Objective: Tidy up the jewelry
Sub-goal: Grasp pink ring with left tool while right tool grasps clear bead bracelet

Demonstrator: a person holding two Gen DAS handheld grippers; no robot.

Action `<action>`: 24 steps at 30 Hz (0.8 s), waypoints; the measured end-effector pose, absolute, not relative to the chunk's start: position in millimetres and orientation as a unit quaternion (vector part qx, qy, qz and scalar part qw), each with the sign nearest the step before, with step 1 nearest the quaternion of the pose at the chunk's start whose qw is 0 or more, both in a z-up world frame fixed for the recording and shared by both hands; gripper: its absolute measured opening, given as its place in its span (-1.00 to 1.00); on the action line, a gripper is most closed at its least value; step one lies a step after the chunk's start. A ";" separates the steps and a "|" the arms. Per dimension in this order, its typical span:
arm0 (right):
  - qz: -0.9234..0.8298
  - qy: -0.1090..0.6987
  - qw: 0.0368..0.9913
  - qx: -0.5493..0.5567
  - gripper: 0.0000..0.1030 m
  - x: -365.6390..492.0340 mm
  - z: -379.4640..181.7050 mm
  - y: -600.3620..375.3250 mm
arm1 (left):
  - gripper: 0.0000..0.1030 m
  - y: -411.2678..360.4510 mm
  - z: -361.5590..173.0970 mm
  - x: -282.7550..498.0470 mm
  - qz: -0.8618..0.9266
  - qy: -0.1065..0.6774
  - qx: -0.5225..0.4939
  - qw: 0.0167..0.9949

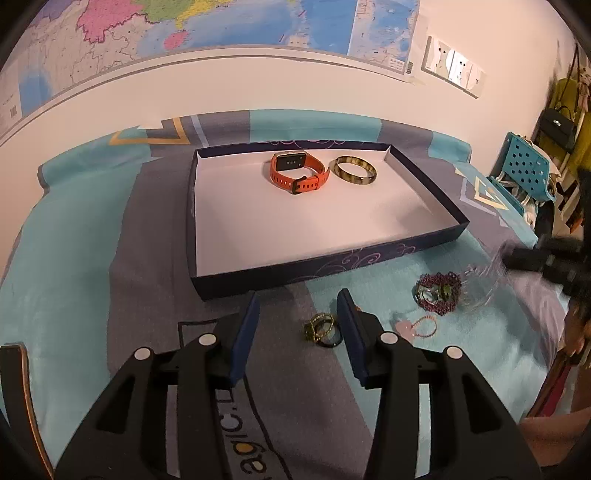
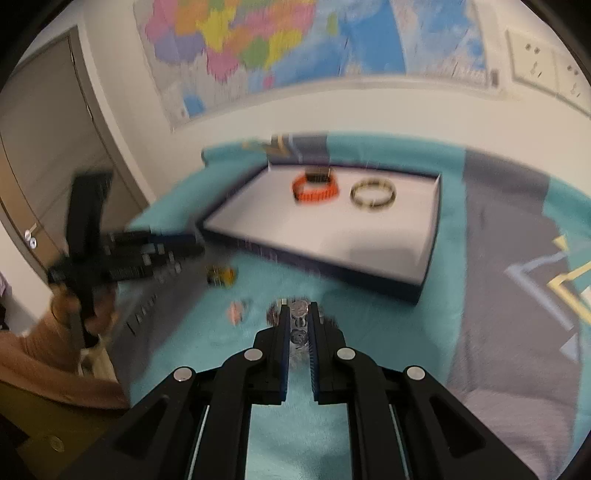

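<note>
A: Lying inside the shallow box are two pieces: an orange watch and, just beside it on the right, a brown-yellow bangle. Both rest on the white floor near the far wall of the box, apart from each other by a small gap.

B: And the left gripper?

A: Its jaws stand wide apart and hold nothing. It hovers over the blue and grey bed cover, in front of the near wall of the box. Between its fingers, a little toward the right one, a small green-gold bracelet lies on the cover.

B: What else is outside the box?

A: A dark red beaded bracelet lies to the right, near the front right corner of the box. A thin pink bracelet with a pink charm lies just in front of it.

B: What is the right gripper doing?

A: The right wrist view is blurred. The jaws are nearly together, and a clear, shiny piece sits between them. I think they grip it, at the spot of the dark red beads. In the left wrist view that gripper is only a dark blur at the right edge.

B: And behind?

A: A coloured map hangs on the white wall.
</note>
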State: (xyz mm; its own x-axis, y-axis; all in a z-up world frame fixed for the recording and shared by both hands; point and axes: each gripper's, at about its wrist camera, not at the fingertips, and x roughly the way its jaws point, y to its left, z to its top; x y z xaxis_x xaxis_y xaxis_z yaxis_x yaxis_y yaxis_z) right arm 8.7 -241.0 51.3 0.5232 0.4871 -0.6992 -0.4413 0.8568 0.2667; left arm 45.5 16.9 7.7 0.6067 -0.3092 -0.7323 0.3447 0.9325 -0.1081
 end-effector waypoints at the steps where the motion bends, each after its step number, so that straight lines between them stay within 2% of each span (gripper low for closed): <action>1: 0.265 0.402 0.876 0.032 -0.85 9.5 57.7 -243.1 | -0.15 16.3 7.1 43.4 -0.187 0.404 0.024 0.895; 8: 0.257 0.369 0.892 0.048 -0.85 13.7 87.1 -256.7 | -0.15 -4.9 7.4 21.3 -0.246 0.395 0.054 0.884; 20: 0.257 0.380 0.887 0.055 -0.85 22.0 72.1 -254.7 | -0.18 -67.2 -23.0 25.4 -0.307 0.430 0.090 0.844; 22: 0.260 0.378 0.887 0.056 -0.85 23.9 72.3 -253.9 | -0.28 -69.9 -24.2 26.7 -0.306 0.434 0.091 0.843; 24: 0.263 0.377 0.887 0.056 -0.85 25.9 72.3 -253.2 | -0.51 -70.3 -24.9 27.1 -0.303 0.436 0.091 0.842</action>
